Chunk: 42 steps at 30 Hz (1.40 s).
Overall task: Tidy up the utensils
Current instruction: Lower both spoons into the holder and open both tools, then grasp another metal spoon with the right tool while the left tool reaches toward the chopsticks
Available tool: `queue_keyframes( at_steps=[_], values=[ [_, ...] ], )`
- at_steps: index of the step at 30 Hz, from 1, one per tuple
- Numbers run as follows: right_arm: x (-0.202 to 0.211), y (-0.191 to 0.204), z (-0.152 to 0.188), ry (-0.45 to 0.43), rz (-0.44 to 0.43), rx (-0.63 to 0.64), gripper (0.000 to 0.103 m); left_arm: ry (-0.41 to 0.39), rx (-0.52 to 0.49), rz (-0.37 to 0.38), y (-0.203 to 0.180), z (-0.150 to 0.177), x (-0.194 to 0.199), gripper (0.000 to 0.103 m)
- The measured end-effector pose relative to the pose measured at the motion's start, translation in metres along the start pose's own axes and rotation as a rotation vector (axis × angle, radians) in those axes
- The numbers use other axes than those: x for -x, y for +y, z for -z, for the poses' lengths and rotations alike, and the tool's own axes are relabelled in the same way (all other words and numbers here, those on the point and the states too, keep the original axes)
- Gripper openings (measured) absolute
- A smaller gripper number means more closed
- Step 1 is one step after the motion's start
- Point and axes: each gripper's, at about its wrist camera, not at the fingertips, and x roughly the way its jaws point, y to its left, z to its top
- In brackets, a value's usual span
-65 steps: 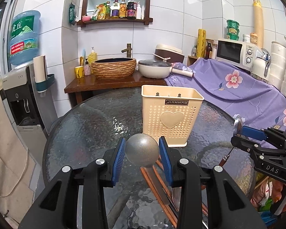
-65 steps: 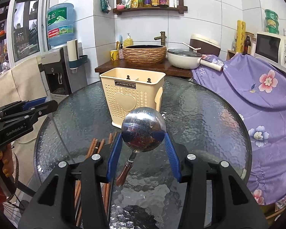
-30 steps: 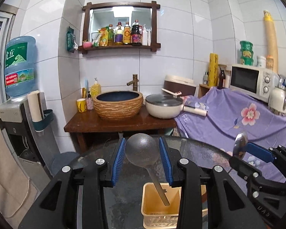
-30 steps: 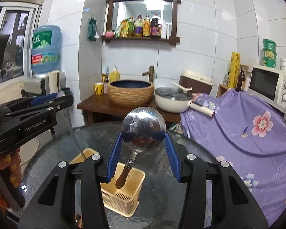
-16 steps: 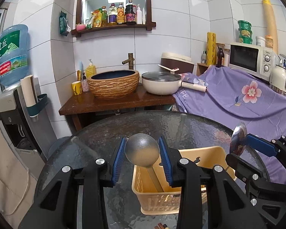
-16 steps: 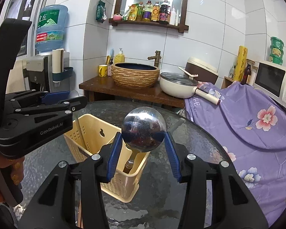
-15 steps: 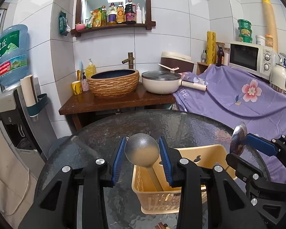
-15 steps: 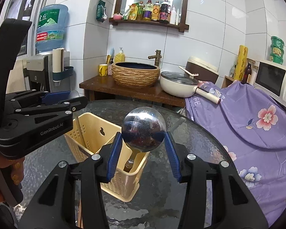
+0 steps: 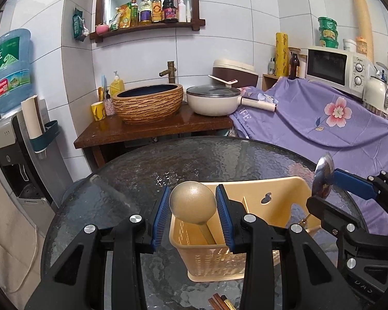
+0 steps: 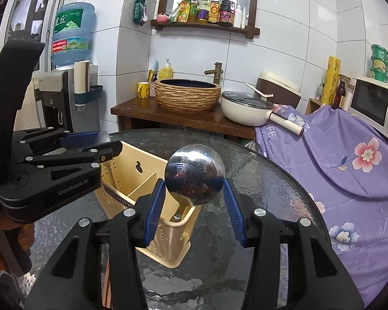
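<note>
Mid-drop: I have both ladles handle-down in the cream caddy [image 9: 258, 258], lower centre of frame on the glass surface [image 9: 194, 160]. Left claw [image 9: 192, 213] clamps the matte ladle [image 9: 192, 202] bowl. Right claw [image 10: 195, 201] is opening around the shiny ladle [image 10: 195, 177]. Next: release both, lift clear. Chopsticks [image 9: 219, 301] wait at the bottom edge.

Cream perforated plastic utensil holder [image 9: 248, 255] stands upright on the table, divided by an inner partition into compartments. Matte grey ladle [image 9: 193, 202]: bowl uppermost, handle angled down into the holder's left compartment. Polished steel ladle [image 10: 195, 173]: mirror-finish bowl uppermost, handle with dark grip descending into the right-hand compartment; whether either handle end rests on the holder floor cannot be confirmed. Reddish-brown chopsticks [image 9: 218, 301] lie flat on the table, just in front of the holder.
</note>
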Motion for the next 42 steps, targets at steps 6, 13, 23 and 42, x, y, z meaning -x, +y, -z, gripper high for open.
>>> queue_keyframes(
  at_steps=[6, 13, 23, 42],
  values=[
    [0.013, -0.004, 0.000, -0.045, 0.006, -0.011, 0.066, -0.050, 0.023, 0.020, 0.001, -0.002, 0.019, 0.064],
    [0.050, -0.003, 0.016, -0.069, 0.020, -0.025, 0.077, -0.062, 0.107, 0.009, 0.016, 0.025, 0.056, 0.085],
    [0.050, 0.027, 0.098, 0.196, -0.124, -0.084, 0.077, 0.154, 0.163, -0.005, 0.039, 0.129, 0.067, 0.077],
    [0.023, 0.111, 0.142, 0.323, -0.455, 0.077, 0.068, 0.233, 0.228, -0.027, 0.068, 0.187, 0.087, 0.071]
  ],
)
